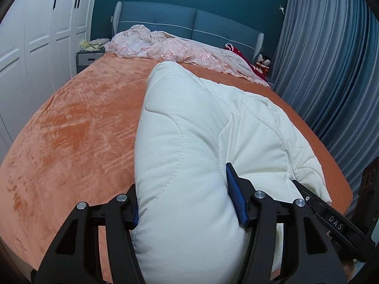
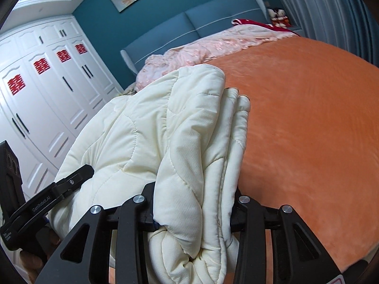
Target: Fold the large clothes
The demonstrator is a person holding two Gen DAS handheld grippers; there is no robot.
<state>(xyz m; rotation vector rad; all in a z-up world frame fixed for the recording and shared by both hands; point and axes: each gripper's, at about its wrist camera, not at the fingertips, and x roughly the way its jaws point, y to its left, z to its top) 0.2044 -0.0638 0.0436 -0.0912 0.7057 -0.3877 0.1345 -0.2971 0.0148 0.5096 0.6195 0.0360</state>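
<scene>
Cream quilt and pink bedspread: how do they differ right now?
The cream quilt is plain, puffy and stitched; the pink bedspread is thin and floral. The quilt is folded, clamped by the left gripper and the right gripper; the bedspread lies loose, crumpled by the headboard. Both are over the orange bed cover.

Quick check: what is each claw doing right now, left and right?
Left claw: shut on a thick fold of the cream quilt.
Right claw: shut on a bunched edge of the same quilt.
</scene>
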